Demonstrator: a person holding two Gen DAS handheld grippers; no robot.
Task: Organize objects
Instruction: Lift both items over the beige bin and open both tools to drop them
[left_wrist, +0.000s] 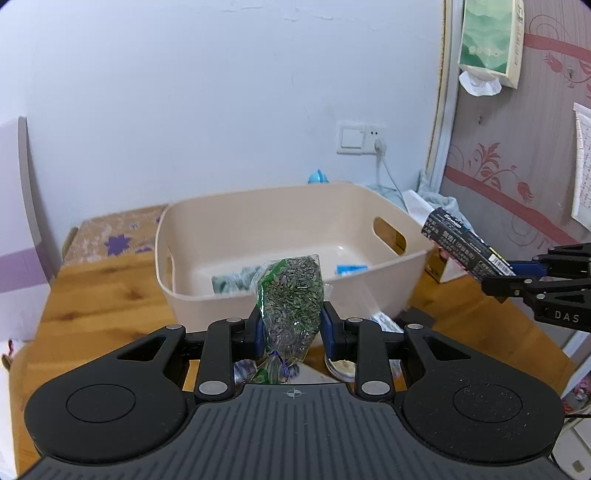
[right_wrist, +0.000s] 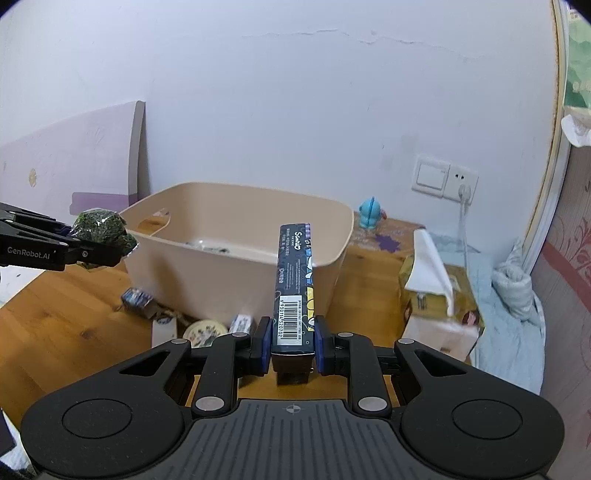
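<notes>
My left gripper (left_wrist: 291, 328) is clamped on a clear plastic bag of dark green dried herbs (left_wrist: 290, 295), the blue pads (left_wrist: 258, 332) pressing its lower half from both sides while the bag stands upright between them, its tied end hanging below the fingers. From the right wrist view I see that same bag (right_wrist: 105, 229) held in the air just beside the near left corner of the beige plastic tub with cut-out handles (right_wrist: 325, 236). My right gripper (right_wrist: 291, 339) is closed on a long dark blue printed box with a white barcode label (right_wrist: 293, 273), gripped at its barcode end; the rest of the box juts forward and up, its far end reaching over the tub's near rim. In the left wrist view the box (left_wrist: 465, 243) sits just off the tub's right corner (left_wrist: 406, 218). Inside the tub I see a grey-green cloth (left_wrist: 232, 280) and a small blue packet (left_wrist: 351, 268). The tub rests on an orange-brown wooden tabletop (left_wrist: 103, 295), with a round tin (right_wrist: 205, 330) and small packets (right_wrist: 136, 297) lying on the wood in front of it.
</notes>
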